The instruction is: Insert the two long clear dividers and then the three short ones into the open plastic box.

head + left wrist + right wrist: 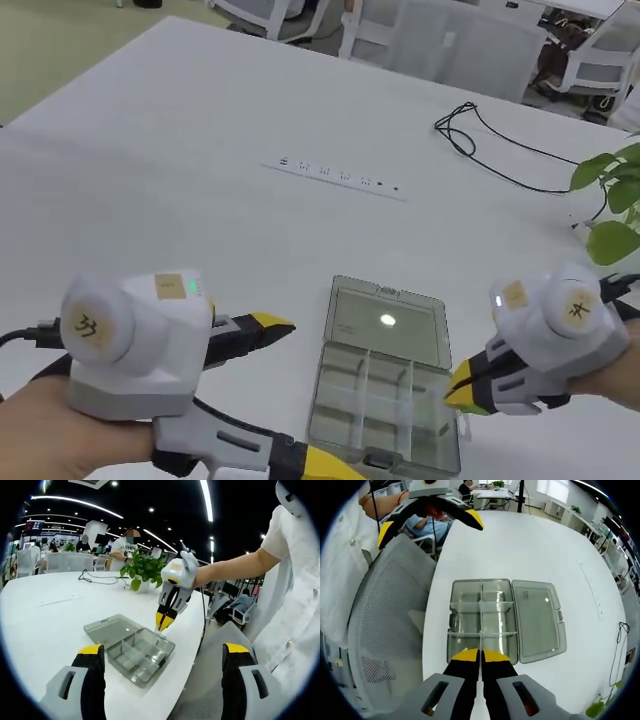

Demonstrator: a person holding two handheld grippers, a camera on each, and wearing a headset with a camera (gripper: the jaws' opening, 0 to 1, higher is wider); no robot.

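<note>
Box: open plastic box [322,385] on white table [200,150]; lid [388,320] lies flat at the tray's 12 o'clock.
Dividers: clear dividers [481,610] stand crossed inside the tray.
Left gripper [300,395]: jaws spread wide, at the box's 9 o'clock, not touching it.
Right gripper [462,392]: jaws pressed together at the tray's 3 o'clock wall; I cannot tell whether anything is nipped.

**Open box, dividers standing in the base**

The plastic box [318,400] is clear and grey-tinted. It lies open on the white desk [200,180] near its front edge, with the lid [390,320] folded back flat, hinged to the base and catching a glint of light. In the base, two long clear dividers [467,603] stand upright and parallel, from wall to wall. Short clear dividers [481,617] cross them in one line, splitting the base into six compartments. How fully each is seated cannot be told.
</note>
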